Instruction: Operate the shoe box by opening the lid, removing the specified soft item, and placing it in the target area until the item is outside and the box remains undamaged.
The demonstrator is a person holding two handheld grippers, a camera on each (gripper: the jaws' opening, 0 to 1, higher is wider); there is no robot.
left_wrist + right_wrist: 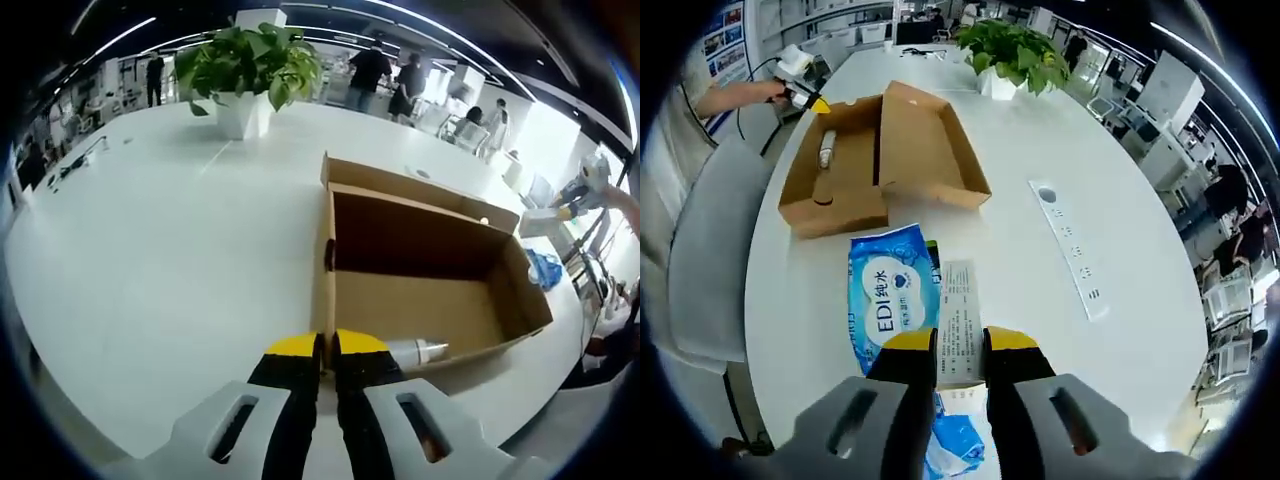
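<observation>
My right tongs (961,352) pinch the soft blue wipes pack (893,298), outside the box on the smooth white table (1040,270). My left tongs (329,352) squeeze the brown cardboard box (420,290) wall.

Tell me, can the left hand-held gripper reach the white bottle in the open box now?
Probably not yet. The left hand-held gripper looks shut on the wall of the box. The white bottle lies close by inside, uncovered, so releasing first should free the way.
</observation>
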